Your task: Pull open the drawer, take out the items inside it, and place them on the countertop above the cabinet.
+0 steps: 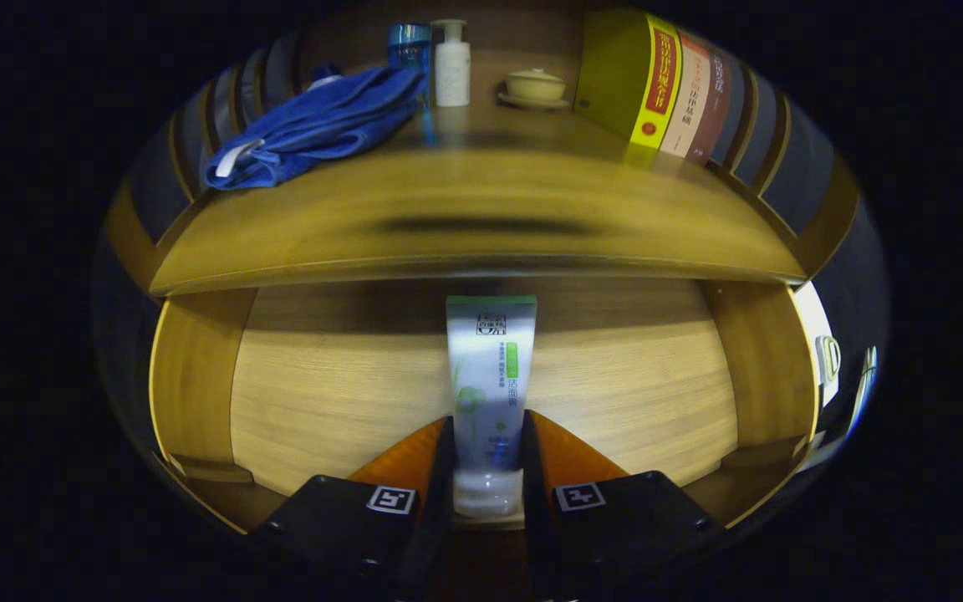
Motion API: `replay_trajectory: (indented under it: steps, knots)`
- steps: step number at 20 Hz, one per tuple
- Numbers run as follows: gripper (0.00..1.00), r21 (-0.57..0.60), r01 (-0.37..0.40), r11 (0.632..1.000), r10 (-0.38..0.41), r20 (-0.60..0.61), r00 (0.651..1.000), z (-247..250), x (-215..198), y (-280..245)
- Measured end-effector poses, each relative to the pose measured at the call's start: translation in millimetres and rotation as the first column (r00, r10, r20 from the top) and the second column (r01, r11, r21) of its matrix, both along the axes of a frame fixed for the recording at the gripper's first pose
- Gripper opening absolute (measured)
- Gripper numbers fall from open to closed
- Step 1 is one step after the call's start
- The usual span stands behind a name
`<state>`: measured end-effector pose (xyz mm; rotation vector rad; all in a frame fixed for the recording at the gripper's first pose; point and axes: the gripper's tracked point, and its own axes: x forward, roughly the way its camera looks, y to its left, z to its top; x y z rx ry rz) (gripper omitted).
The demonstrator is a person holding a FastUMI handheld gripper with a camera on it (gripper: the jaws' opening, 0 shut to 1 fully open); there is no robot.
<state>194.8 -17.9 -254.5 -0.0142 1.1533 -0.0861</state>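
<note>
A white and green tube [488, 368] with a clear cap stands lengthwise between my fingers, and my gripper [488, 435] is shut on its lower part near the cap. The tube hangs over the open wooden drawer [323, 393], whose bare floor shows beneath it. Beyond the drawer lies the wooden countertop [465, 226] of the cabinet. The tube's upper end reaches up to the countertop's front edge.
On the countertop lie a crumpled blue cloth [314, 125] at the left, a blue bottle [409, 46] and a white pump bottle [452, 63] behind it, a small lidded bowl on a saucer [534, 86], and upright books [657, 84] at the right.
</note>
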Motion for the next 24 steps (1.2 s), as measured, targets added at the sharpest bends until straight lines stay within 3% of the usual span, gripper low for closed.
replay_trajectory:
  steps: [6,16,19,24]
  knots:
    - [0.47,-0.005,-0.015,1.000,0.015,0.124,0.992,51.6,-5.7,-7.5]
    - [0.47,0.063,-0.022,0.998,0.004,0.268,0.963,92.4,-29.3,-6.9]
    - [0.47,0.071,-0.035,0.997,0.011,0.322,0.947,120.5,-11.0,-7.1]
    - [0.46,0.056,-0.035,0.998,0.013,0.352,0.936,163.7,55.7,-9.9]
